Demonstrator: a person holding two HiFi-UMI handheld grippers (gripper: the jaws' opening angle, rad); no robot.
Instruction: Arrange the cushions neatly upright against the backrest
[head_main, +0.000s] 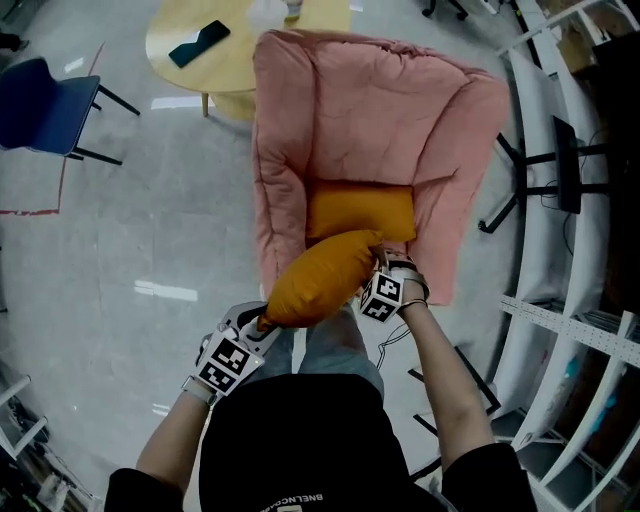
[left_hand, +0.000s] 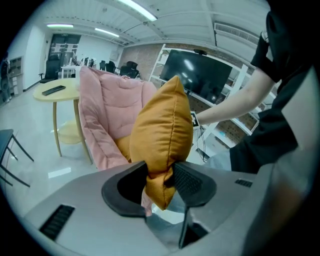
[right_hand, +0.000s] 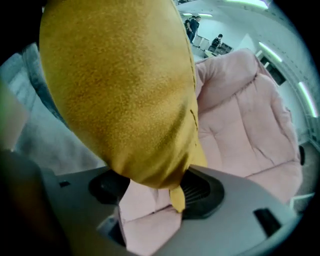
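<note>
The orange cushion (head_main: 318, 280) hangs in the air at the frame's centre, slanting from lower left to upper right, just below the front edge of the pink armchair (head_main: 440, 130). The left gripper (head_main: 262, 322) is clamped on its lower-left corner, and the gripper's own view shows the fabric pinched between the pads. The right gripper (head_main: 383, 262) has its jaws closed on the opposite, upper-right corner. A second cushion (head_main: 360, 210), also orange, lies flat on the seat, against the foot of the backrest, leaving bare padding above it and on both sides.

To the left of the armchair the grey glossy floor (head_main: 130, 230) is open. A round yellow table (head_main: 240, 30) stands just behind the backrest at the top, a blue chair (head_main: 45, 105) sits at upper left, and white shelving (head_main: 560, 330) crowds the right edge.
</note>
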